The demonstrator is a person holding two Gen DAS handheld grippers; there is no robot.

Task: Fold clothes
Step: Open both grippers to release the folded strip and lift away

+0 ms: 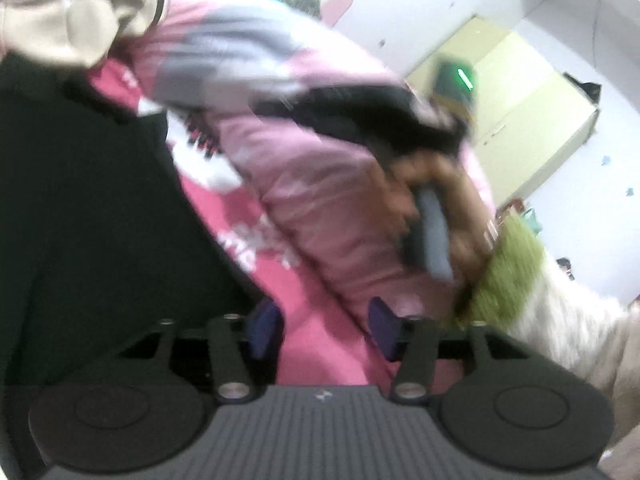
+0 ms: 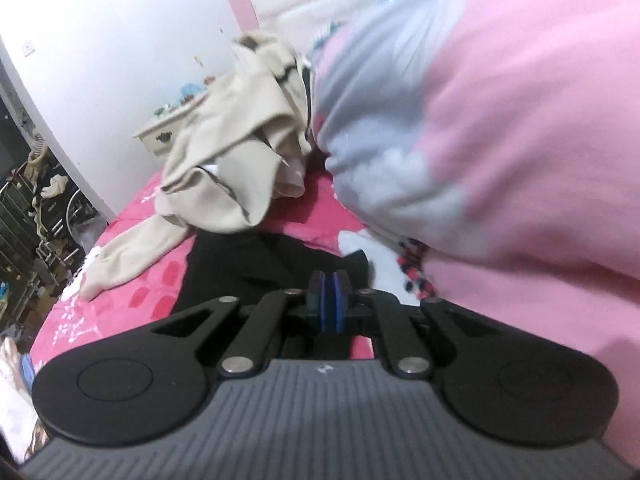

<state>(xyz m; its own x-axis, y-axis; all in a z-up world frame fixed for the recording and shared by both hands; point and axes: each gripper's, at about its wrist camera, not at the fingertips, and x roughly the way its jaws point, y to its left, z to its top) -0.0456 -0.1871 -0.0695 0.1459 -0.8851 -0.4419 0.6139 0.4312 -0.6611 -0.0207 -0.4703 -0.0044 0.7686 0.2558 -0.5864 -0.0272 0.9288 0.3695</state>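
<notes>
Lying flat on the pink bed sheet (image 2: 132, 304), black garment (image 2: 256, 264) looks spread for folding; beige clothes (image 2: 224, 168) heaped beyond, pink quilt (image 2: 520, 140) bunched alongside. Left tongs (image 1: 324, 334) parted, nothing between pads, only sheet beneath (garment just beside them). Right tongs (image 2: 330, 300) pressed together and empty, angled down over the garment's near edge.

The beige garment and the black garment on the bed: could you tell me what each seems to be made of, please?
The beige garment looks like thick, matte knit, perhaps cotton fleece: it falls in soft, rounded folds with no shine. The black garment seems a thinner matte fabric lying flat on the pink bedsheet; its weave is too dark to tell.
</notes>
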